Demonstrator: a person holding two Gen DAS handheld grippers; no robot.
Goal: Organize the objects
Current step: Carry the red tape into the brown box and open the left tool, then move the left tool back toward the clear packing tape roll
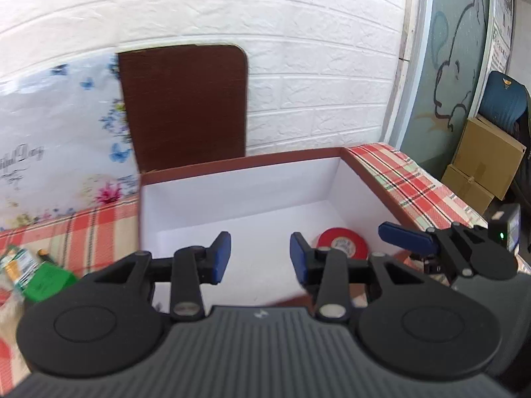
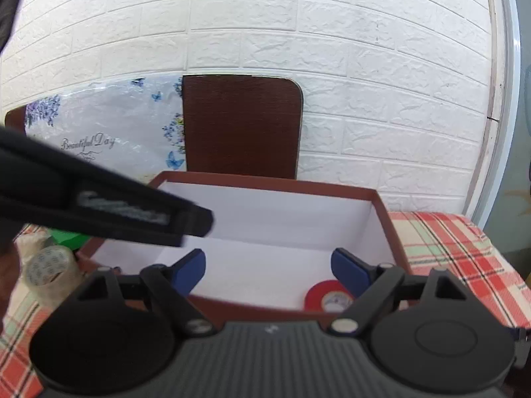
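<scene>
An open box [image 1: 371,179] with a brown rim and white inside stands on the plaid cloth. A red tape roll [image 1: 341,243] lies flat in its near right corner, also seen as the red roll [image 2: 327,295] in the right wrist view. My left gripper [image 1: 260,258] hovers over the box's near edge, open, with nothing between its blue pads. My right gripper [image 2: 270,270] is open and empty above the box [image 2: 385,212], the roll just under its right pad. A blurred black bar [image 2: 116,209] with pale lettering crosses the left side; I cannot tell what it is.
A green block [image 1: 46,282] and a printed packet [image 1: 16,265] lie left of the box. A clear tape roll [image 2: 49,272] stands there too. A brown board [image 1: 186,106] and a floral bag [image 1: 59,132] lean on the white brick wall. Cardboard boxes [image 1: 488,165] sit far right.
</scene>
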